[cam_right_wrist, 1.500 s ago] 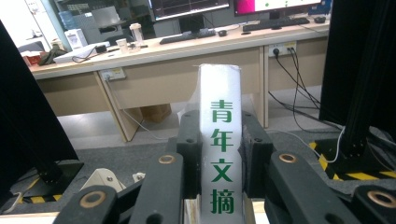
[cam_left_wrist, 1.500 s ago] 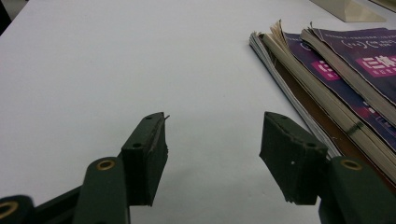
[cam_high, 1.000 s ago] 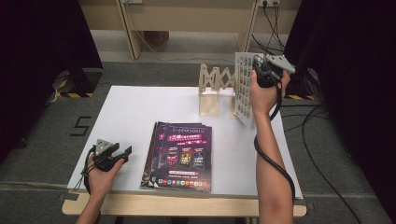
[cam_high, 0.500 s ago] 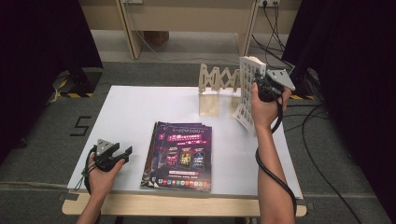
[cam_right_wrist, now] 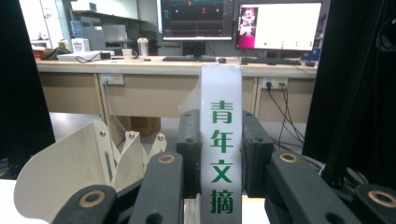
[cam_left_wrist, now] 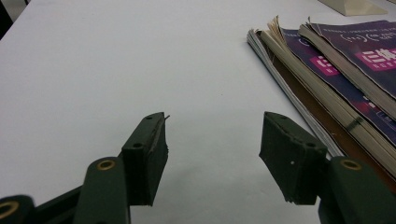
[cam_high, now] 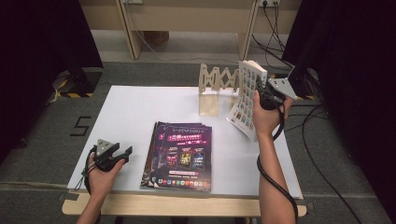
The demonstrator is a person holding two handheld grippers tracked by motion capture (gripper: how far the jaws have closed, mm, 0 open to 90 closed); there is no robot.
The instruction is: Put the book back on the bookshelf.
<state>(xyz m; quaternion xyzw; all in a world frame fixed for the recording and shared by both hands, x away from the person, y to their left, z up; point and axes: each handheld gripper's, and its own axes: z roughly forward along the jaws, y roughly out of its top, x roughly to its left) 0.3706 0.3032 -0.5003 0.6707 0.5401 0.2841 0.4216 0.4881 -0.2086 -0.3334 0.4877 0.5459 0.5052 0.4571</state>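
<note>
My right gripper (cam_high: 259, 91) is squeezed shut on a magazine (cam_high: 245, 98), pinching it by its spine so the pages hang down and do not flop open. In the right gripper view the white spine (cam_right_wrist: 221, 154) with green letters stands straight up between my two black jaws, and both pads press on it. I hold it upright like that because I think it is meant to slide into the wooden rack (cam_high: 217, 88), which is made to keep books standing. The magazine is just beside the right end of that rack, with its low corner close to the table (cam_high: 135, 107) (I cannot tell if it touches yet).

My left gripper (cam_high: 116, 156) rests near the front left of the table. Its jaws are wide apart with nothing in them, as the left gripper view shows. It waits next to the pile of purple magazines (cam_high: 180, 149), which lie flat near the front edge. I keep it there, I think, so it is ready to help with the next one. The pile's page edges (cam_left_wrist: 299, 93) face this gripper, which would make them easy to grab.
</note>
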